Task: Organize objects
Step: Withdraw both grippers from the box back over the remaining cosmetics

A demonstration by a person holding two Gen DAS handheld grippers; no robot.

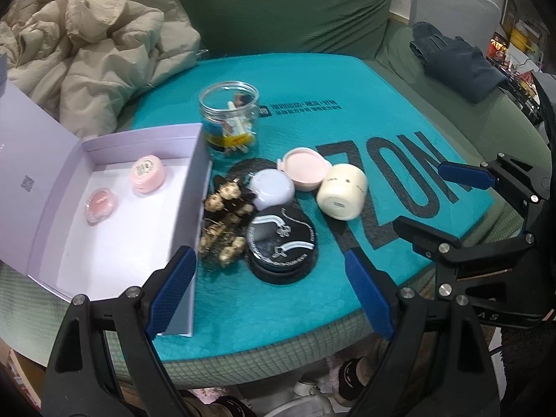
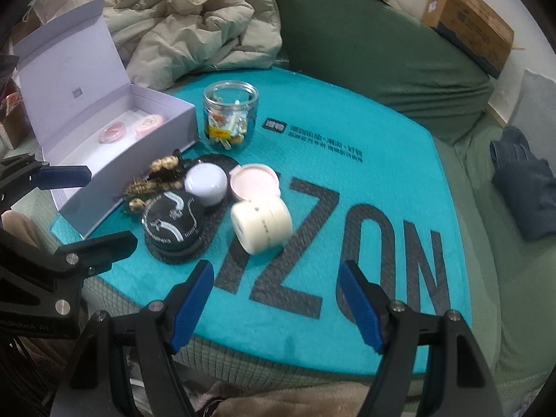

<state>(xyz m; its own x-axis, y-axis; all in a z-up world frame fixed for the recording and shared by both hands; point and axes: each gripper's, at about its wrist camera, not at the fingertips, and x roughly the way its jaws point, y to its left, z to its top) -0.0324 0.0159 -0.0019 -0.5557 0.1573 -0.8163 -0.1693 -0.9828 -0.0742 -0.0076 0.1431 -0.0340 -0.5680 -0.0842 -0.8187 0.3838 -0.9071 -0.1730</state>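
Green quilted sofa cushions carry a teal mat [image 1: 399, 111] printed with large dark letters, and a rumpled beige jacket [image 1: 97, 45] lies at the far left beside a folded dark garment [image 1: 455, 62] at the far right.

On the left edge of the mat sits an open lilac box [image 1: 114, 146] with its lid standing up. Inside it are two pink jars: a paler one [image 1: 147, 173] farther back and a pink see-through one [image 1: 100, 205] nearer.

Just right of the box lies a bunch of dried flowers [image 1: 224, 222], touching the box wall. Beyond it a clear glass jar [image 1: 230, 118] stands upright, with small sticks and wrappers inside.

A cluster of four cosmetics sits near the mat's middle:
- a black round compact [image 1: 282, 243], nearest
- a pale lilac round pot [image 1: 272, 189], just behind the compact
- a pink flat case [image 1: 306, 168], to the right of the lilac pot
- a cream jar [image 1: 342, 191], lying on its side at the right of the group

The left gripper [image 1: 271, 293] hovers over the near edge of the mat with its blue-padded jaws spread wide and nothing between them. The black compact lies just beyond its tips.

The right gripper [image 2: 276, 307] hangs over the near right part of the mat, also spread apart and empty. The cream jar is ahead of it, clear of the pads.
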